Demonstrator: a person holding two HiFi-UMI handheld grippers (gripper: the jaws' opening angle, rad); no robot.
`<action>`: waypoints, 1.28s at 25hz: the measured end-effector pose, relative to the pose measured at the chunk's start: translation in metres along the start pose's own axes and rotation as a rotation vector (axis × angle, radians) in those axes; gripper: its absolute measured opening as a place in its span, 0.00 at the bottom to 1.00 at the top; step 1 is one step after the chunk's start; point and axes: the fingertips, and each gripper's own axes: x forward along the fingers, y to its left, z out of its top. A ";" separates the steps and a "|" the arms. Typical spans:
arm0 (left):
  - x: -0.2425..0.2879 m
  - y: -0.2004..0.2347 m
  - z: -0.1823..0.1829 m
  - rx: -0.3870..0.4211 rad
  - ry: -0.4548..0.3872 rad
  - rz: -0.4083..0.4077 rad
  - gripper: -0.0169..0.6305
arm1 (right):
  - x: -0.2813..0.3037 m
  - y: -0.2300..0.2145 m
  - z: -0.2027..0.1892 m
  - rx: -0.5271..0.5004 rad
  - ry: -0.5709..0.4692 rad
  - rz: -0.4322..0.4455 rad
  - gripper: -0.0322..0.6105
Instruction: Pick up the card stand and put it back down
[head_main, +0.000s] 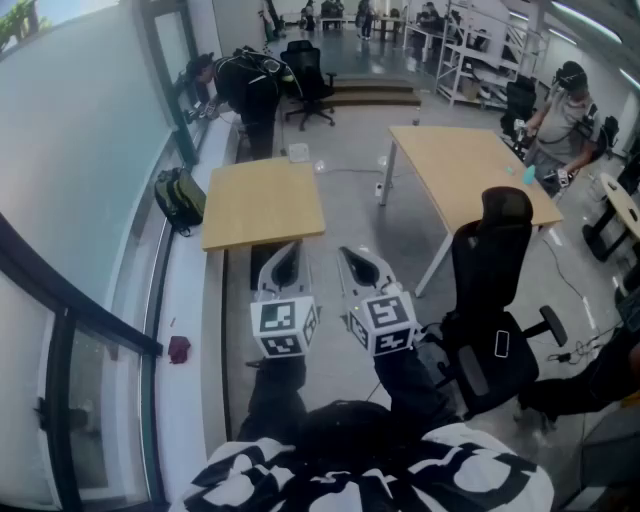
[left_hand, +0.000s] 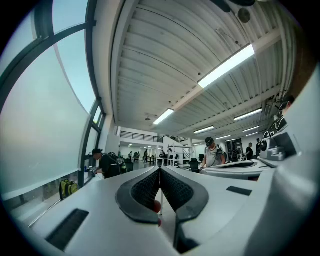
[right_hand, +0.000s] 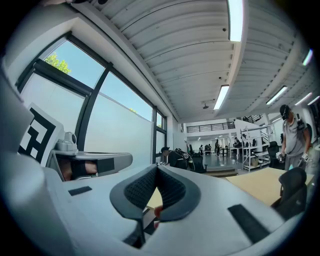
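Card stand: we find it in no view, so the pickup looks unstarted. Our left gripper (head_main: 288, 256) and right gripper (head_main: 356, 262), 2 in all, are clenched on nothing before the wooden table (head_main: 262, 205).

No legible text, brand, number or sign appears in any view.

The only printed marks are black-and-white square code patterns, one set on the left cube (head_main: 285, 327) and one on the right cube (head_main: 383, 322). They are blocks only, with no letters or digits.

The right gripper view shows one such pattern at its left edge. It is part of a cube face, cut off by the frame, and also has no characters.

Print on distant items – shelving, bags, clothing – is too small and blurred to read.
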 end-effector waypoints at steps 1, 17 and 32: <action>-0.001 0.004 0.000 0.001 -0.001 0.000 0.04 | 0.003 0.004 -0.001 -0.001 0.004 0.000 0.08; -0.029 0.068 -0.029 -0.070 0.061 -0.005 0.04 | 0.040 0.067 -0.035 0.023 0.086 -0.002 0.08; 0.043 0.131 -0.048 -0.035 0.095 0.073 0.04 | 0.153 0.049 -0.042 0.112 0.057 0.102 0.08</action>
